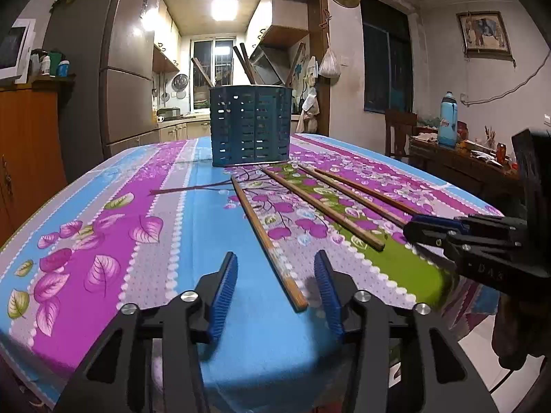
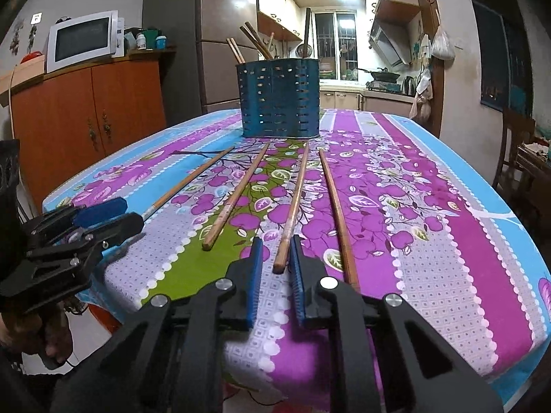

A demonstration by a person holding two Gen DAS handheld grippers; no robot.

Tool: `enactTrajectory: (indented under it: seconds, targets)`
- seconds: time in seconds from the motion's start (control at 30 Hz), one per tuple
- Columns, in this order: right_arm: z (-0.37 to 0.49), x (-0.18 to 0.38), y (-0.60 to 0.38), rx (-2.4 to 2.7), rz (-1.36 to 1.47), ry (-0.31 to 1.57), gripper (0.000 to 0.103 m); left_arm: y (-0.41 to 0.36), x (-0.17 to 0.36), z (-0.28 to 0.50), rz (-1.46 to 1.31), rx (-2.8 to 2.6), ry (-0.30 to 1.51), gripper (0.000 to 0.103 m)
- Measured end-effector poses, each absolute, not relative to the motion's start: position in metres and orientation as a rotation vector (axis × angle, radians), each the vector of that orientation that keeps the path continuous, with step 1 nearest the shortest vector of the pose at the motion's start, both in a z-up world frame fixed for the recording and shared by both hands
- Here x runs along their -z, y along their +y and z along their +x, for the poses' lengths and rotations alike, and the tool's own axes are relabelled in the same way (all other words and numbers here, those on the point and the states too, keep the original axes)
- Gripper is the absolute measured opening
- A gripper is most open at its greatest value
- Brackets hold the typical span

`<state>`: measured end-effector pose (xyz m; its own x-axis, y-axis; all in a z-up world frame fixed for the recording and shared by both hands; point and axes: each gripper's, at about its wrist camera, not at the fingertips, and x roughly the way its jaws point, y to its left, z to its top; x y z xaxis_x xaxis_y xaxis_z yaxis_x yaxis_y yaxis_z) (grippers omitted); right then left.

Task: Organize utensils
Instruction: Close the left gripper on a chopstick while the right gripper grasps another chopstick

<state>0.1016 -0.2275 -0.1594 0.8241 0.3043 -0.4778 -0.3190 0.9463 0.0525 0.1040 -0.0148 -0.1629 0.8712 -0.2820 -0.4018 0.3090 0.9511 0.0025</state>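
Several wooden chopsticks lie side by side on the flowered tablecloth (image 2: 430, 227), pointing at a blue perforated holder (image 2: 279, 98) that has more chopsticks standing in it. My left gripper (image 1: 275, 256) is open low over the cloth, and the leftmost chopstick (image 1: 261, 230) runs between its blue pads without touching them. My right gripper (image 2: 275, 241) is open by a narrow gap around the near end of the third chopstick (image 2: 294, 206). In the left wrist view the holder (image 1: 249, 125) stands straight ahead and the right gripper (image 1: 411, 229) enters from the right.
The table's near edge drops off just under both grippers. An orange cabinet (image 2: 86, 117) with a microwave (image 2: 82, 39) stands to the left. A wooden chair (image 1: 399, 134) and a cluttered side table (image 1: 461, 161) with a blue bottle (image 1: 447, 120) are to the right. A hand (image 2: 51, 340) holds the left gripper's handle.
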Motion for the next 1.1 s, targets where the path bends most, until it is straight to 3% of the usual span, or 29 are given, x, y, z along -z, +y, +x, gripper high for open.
enactTrajectory:
  seconds: [0.07,0.23,0.3,0.9,1.1]
  targets:
    - [0.102,0.16,-0.227,-0.329,-0.032,0.499,0.014,-0.016,0.166,0.101,0.074,0.302,0.402,0.042]
    - [0.101,0.16,-0.226,-0.324,-0.035,0.488,0.014,-0.016,0.167,0.098,0.067,0.29,0.391,0.018]
    - [0.101,0.161,-0.226,-0.322,-0.031,0.486,0.014,-0.015,0.167,0.098,0.058,0.284,0.388,0.016]
    - [0.099,0.162,-0.224,-0.31,-0.022,0.462,0.014,-0.018,0.174,0.094,0.06,0.247,0.337,0.016]
    - [0.099,0.162,-0.222,-0.306,0.001,0.456,0.008,-0.017,0.172,0.096,0.052,0.252,0.351,0.015]
